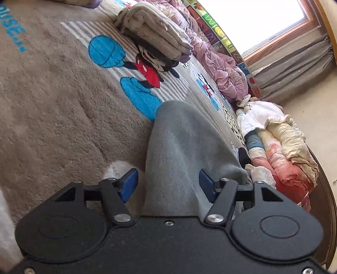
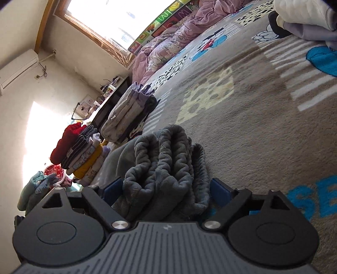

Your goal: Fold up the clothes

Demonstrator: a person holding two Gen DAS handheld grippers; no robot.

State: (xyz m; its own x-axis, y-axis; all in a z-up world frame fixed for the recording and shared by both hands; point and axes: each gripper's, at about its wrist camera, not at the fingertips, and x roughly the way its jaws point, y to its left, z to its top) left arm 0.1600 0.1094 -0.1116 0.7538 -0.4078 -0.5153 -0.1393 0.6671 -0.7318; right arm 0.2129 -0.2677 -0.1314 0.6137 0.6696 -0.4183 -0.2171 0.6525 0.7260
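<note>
A grey garment lies on the brown cartoon-print bed cover. In the left wrist view a smooth length of it runs out from between the blue pads of my left gripper. The jaws stand apart: a gap shows beside the left pad, and the cloth only brushes the right one. In the right wrist view the garment's gathered elastic waistband is bunched in folds between the pads of my right gripper. Those jaws are wide and do not squeeze the cloth.
A folded beige pile sits further up the bed, and a purple quilt lies along the window side. Rolled clothes line the bed's edge. The right wrist view shows a stack of folded clothes and a white and grey heap.
</note>
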